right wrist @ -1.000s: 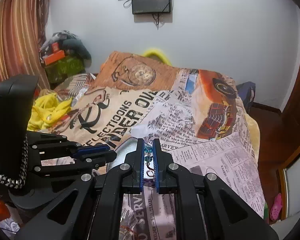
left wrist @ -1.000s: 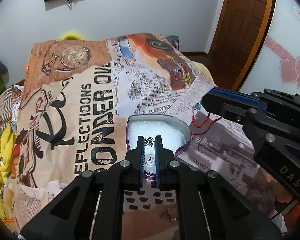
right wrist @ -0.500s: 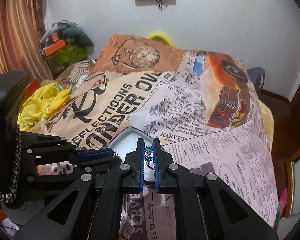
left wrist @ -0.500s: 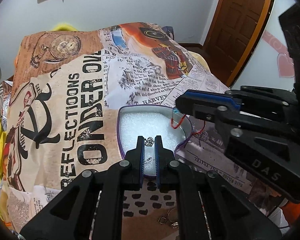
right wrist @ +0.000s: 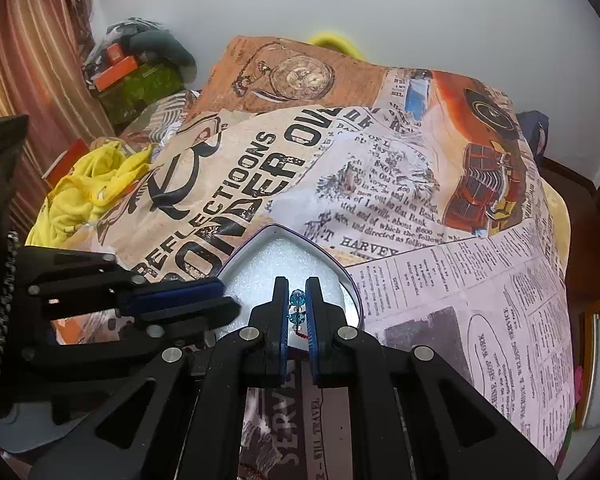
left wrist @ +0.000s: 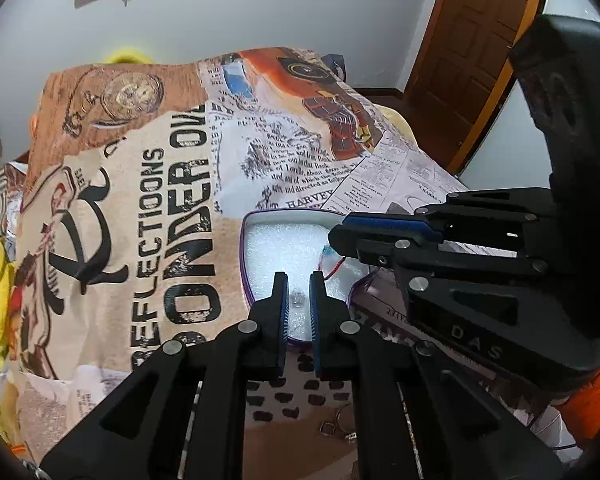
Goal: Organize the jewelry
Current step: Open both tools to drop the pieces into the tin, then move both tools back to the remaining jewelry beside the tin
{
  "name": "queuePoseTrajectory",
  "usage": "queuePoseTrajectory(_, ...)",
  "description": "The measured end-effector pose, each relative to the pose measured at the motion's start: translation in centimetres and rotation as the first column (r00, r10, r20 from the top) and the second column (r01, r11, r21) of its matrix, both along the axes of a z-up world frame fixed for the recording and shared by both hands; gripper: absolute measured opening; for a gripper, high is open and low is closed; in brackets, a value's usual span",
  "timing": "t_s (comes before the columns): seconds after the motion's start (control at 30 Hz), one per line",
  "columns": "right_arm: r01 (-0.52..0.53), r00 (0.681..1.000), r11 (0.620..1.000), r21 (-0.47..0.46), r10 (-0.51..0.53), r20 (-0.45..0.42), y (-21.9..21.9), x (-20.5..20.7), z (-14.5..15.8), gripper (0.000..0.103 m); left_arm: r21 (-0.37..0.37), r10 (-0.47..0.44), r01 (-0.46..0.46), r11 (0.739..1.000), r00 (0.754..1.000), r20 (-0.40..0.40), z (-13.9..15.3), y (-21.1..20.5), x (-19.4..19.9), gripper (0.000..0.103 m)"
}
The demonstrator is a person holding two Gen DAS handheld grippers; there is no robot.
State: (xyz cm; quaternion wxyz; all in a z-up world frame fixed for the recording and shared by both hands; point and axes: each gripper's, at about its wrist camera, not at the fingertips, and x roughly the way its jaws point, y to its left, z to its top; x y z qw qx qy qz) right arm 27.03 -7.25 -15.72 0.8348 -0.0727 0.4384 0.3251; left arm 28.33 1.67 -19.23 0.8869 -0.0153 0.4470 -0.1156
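Observation:
A heart-shaped tin (left wrist: 249, 240) with white foam inside lies on the printed bedspread; it also shows in the right wrist view (right wrist: 276, 233). My left gripper (left wrist: 299, 278) is over the tin's near end, nearly shut on a small silver pendant (left wrist: 298, 300). My right gripper (right wrist: 297, 282) is shut on a red bead necklace with blue beads (right wrist: 296, 300) and holds it over the tin. In the left wrist view the right gripper (left wrist: 340, 236) comes in from the right, and the red cord (left wrist: 332, 270) hangs onto the foam.
Small metal rings (left wrist: 336, 424) lie on the bedspread near me. Yellow cloth (right wrist: 88, 188) and boxes (right wrist: 120, 64) sit at the left of the bed. A wooden door (left wrist: 480, 52) stands at the right, the wall behind.
My right gripper moved left with the necklace, from beside the tin to over it. The left gripper came lower over the tin with the pendant.

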Motion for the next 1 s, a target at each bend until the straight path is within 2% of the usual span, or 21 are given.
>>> queuePoseTrajectory(0.1,0.008,1.0,1.0,0.01,-0.008,-0.006,-0.2,-0.1,0.4,0.017,0.004,-0.004,0.004,1.0,1.0,0.007,0.7,0.1,-0.4,0.009)
queuePoseTrajectory(0.17,0.023,1.0,1.0,0.019,-0.023,0.001,-0.5,-0.2,0.9,0.028,0.004,-0.002,0.002,1.0,1.0,0.014,1.2,0.1,-0.7,0.01)
queuePoseTrajectory(0.57,0.097,0.986,0.994,0.044,-0.102,0.133,-2.7,-3.7,5.9,0.028,-0.001,0.065,-0.065,0.998,0.994,0.088,5.9,2.1,-4.1,0.023)
queuePoseTrajectory(0.73,0.113,0.978,0.992,0.061,-0.122,0.168,-3.5,-6.1,7.5,0.028,0.02,0.06,-0.063,0.998,0.99,0.13,8.1,1.9,-6.5,0.039)
queuePoseTrajectory(1.0,0.137,0.968,0.988,0.076,-0.149,0.201,-4.5,-9.7,9.0,0.028,0.047,0.039,-0.046,0.998,0.988,0.148,9.8,1.3,-9.9,0.05)
